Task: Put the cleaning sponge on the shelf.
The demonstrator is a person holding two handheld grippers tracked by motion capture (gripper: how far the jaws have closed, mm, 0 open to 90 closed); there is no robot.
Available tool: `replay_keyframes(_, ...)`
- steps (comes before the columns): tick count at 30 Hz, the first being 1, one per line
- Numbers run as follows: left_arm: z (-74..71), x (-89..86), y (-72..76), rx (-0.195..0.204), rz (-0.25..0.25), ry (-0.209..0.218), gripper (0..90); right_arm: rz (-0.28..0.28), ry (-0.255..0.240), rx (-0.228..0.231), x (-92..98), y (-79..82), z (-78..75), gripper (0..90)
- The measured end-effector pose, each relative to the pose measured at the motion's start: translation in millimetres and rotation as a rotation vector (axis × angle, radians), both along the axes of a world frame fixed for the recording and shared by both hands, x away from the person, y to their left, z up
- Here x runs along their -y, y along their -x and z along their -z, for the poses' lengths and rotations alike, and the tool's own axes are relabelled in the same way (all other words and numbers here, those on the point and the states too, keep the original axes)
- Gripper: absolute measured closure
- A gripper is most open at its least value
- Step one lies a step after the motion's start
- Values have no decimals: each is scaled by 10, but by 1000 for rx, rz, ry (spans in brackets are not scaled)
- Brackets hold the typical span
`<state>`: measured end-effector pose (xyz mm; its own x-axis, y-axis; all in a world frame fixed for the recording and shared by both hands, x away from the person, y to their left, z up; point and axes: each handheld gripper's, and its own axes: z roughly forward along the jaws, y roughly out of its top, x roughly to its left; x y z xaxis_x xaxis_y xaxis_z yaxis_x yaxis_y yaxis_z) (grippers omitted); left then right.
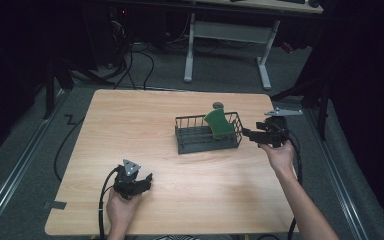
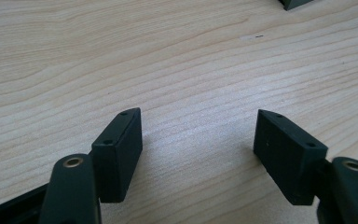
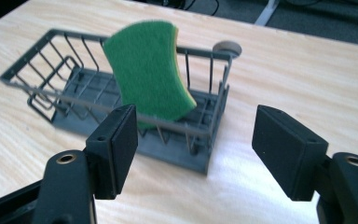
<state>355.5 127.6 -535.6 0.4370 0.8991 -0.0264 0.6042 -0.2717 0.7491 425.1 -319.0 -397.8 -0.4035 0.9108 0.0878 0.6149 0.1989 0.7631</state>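
A green sponge [image 1: 219, 124] with a yellow back stands tilted on edge inside a dark grey wire basket [image 1: 195, 136] in the middle of the wooden table. In the right gripper view the sponge [image 3: 147, 74] leans against the basket's [image 3: 51, 84] far rail. My right gripper [image 1: 246, 134] is open just to the right of the basket, apart from it, jaws [image 3: 193, 149] wide and empty. My left gripper [image 1: 146, 181] rests low near the table's front left, open over bare wood [image 2: 198, 151].
A small round grey suction cup [image 1: 218, 105] sits on the basket's far right corner. The wooden table [image 1: 130, 115] has free room to the left and front. Beyond the far edge stand a white desk frame [image 1: 227, 35] and floor cables.
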Motion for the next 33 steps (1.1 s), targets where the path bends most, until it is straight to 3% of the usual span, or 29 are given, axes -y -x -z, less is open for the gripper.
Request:
replay_keyframes(4, 0, 1, 0, 0, 0, 0, 331, 5, 4, 16, 56, 133, -21, 318)
replay_keyframes(8, 0, 0, 0, 0, 0, 0, 330, 11, 5, 23, 95, 288, 60, 322)
replay_keyframes(18, -1, 4, 1, -1, 2, -3, 330, 57, -8, -18, 260, 602, 446, 333)
replay_keyframes(22, 0, 6, 1, 0, 1, -4, 331, 77, -1, -36, 304, 722, 696, 331)
replay_keyframes(29, 1, 10, 2, 2, 1, -7, 331, 104, -12, -44, 381, 821, 933, 331)
replay_keyframes(33, 1, 13, 2, 3, 1, -10, 331, 123, 6, -46, 434, 870, 1083, 330)
